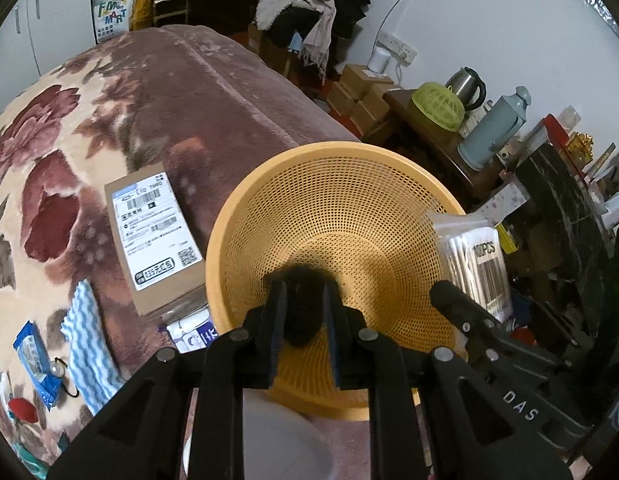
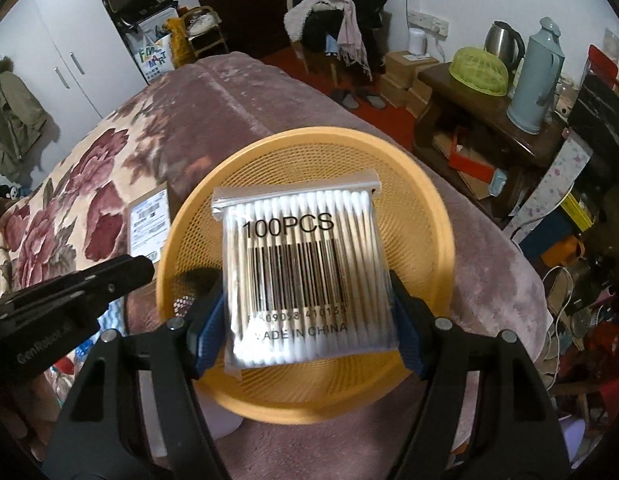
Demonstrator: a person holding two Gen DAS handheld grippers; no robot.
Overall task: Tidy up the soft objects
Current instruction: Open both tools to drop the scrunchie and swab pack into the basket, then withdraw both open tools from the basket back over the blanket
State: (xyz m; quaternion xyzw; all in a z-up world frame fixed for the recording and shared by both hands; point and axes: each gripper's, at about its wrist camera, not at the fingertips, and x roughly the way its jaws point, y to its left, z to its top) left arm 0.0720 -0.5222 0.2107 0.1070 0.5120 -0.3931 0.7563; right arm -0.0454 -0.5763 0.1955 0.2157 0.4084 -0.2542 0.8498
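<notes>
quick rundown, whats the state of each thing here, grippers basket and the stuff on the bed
left gripper: shut on black fuzzy item, over basket
right gripper: shut on cotton swab bag, over basket
orange basket: upright on bed
cardboard box: flat, label up
striped cloth: lying on blanket

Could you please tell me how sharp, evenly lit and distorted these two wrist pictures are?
Left wrist view: strong fisheye bending, dark corners, the black fuzzy object reads as a featureless blot. Right wrist view: same bending, the cotton swab bag sharp, glare on its plastic, basket evenly lit.
</notes>
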